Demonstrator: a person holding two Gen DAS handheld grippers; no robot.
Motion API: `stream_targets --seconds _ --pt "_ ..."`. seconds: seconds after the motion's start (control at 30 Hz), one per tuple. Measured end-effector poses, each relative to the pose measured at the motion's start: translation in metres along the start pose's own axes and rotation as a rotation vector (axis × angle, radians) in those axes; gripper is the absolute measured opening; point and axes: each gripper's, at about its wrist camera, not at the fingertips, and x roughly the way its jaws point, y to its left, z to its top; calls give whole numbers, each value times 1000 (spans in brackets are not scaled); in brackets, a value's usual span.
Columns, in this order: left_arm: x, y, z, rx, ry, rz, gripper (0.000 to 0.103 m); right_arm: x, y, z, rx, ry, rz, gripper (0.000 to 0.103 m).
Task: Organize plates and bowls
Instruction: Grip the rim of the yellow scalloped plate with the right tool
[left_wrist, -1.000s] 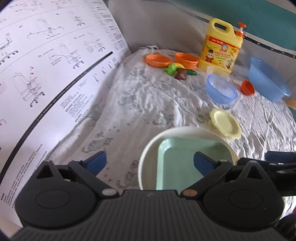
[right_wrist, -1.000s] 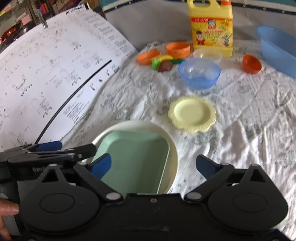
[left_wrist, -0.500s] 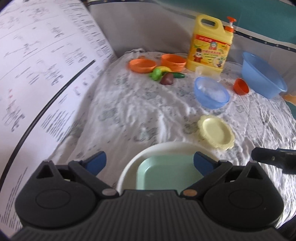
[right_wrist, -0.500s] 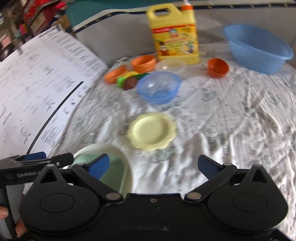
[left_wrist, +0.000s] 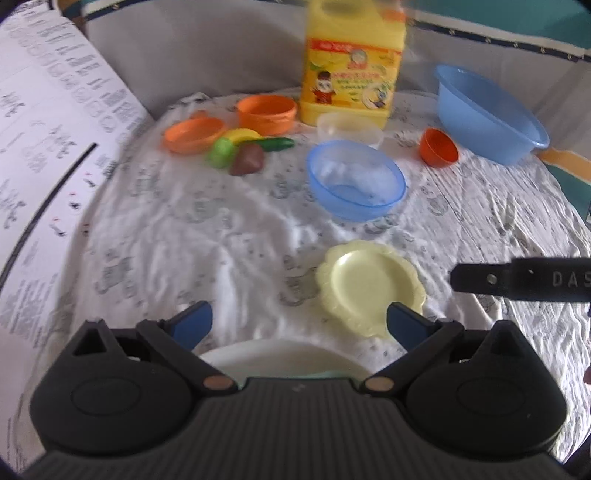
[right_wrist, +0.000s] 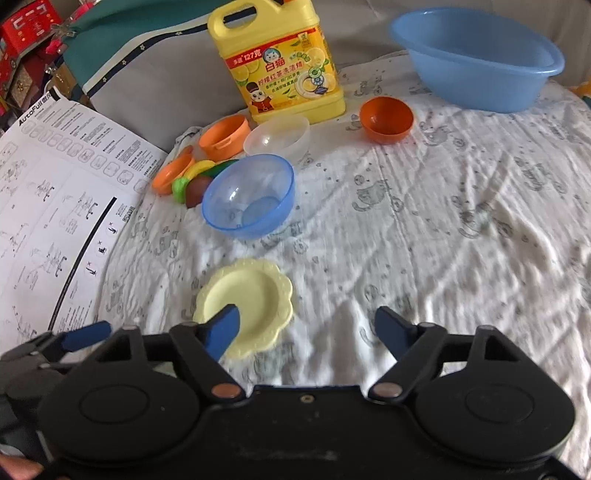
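A small yellow scalloped plate (left_wrist: 369, 286) lies on the white cloth; it also shows in the right wrist view (right_wrist: 245, 304). A cream plate (left_wrist: 280, 356) holding a green square dish sits just under my left gripper (left_wrist: 299, 323), which is open and empty. My right gripper (right_wrist: 308, 330) is open and empty, its left finger over the yellow plate's near edge. A clear blue bowl (right_wrist: 249, 199), a clear bowl (right_wrist: 277, 134), a small orange bowl (right_wrist: 386, 118), an orange cup (right_wrist: 223, 134) and an orange dish (right_wrist: 173, 173) stand farther back.
A yellow detergent jug (right_wrist: 280, 59) stands at the back, a large blue basin (right_wrist: 476, 57) at the back right. Toy fruit and vegetables (left_wrist: 243, 153) lie by the orange dishes. A large printed instruction sheet (right_wrist: 48, 206) covers the left side.
Both grippers have pulled back and turned right. The cream plate with the green dish has slid nearly out of both views. The yellow plate is now nearer the right gripper.
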Motion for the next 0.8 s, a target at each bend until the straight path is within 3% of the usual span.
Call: stream_targets --seconds 0.17,0.27,0.43,0.6,0.8 --pt "21 -7 9 10 35 -33 91 24 3 9 18 49 28 51" --pt "32 -7 14 8 52 -50 81 37 4 9 30 76 35 41" --pt "46 -12 15 15 83 -85 66 47 1 9 29 81 47 36" --pt "54 -16 14 22 90 -112 43 51 3 10 6 76 55 28" --pt "54 -21 13 32 80 -123 39 54 8 8 -19 55 57 26"
